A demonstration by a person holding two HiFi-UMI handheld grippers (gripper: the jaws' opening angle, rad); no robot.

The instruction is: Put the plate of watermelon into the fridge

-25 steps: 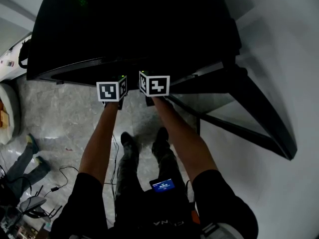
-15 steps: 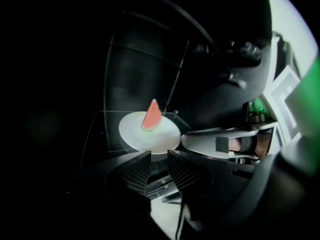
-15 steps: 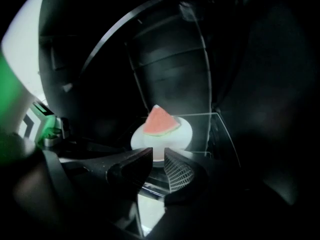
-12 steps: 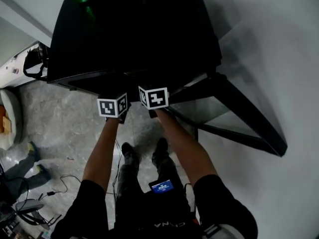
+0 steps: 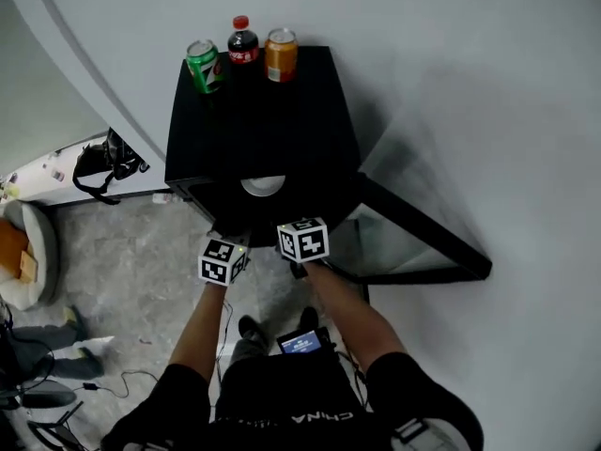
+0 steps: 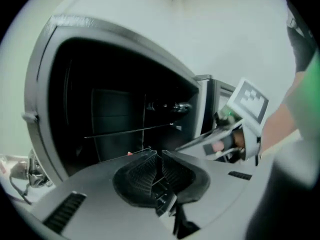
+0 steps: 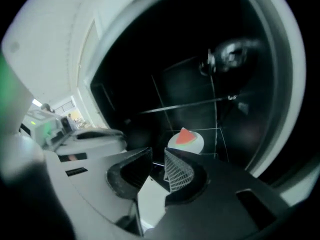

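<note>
The plate (image 7: 196, 145) with a watermelon (image 7: 185, 135) slice stands inside the open black fridge (image 5: 263, 111), on its wire shelf, apart from both grippers. The left gripper (image 6: 159, 152) has just been closing its jaws; they are now almost together with only a thin slit, and nothing is between them. The right gripper (image 7: 157, 149) points into the fridge with jaws a little apart and empty.

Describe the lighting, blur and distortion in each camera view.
Head view: evenly lit and sharp, black fridge swallowing detail. Left gripper view: strong fisheye bending, dark interior, right edge blurred. Right gripper view: dark too, only the plate of watermelon bright, left edge smeared.
</note>
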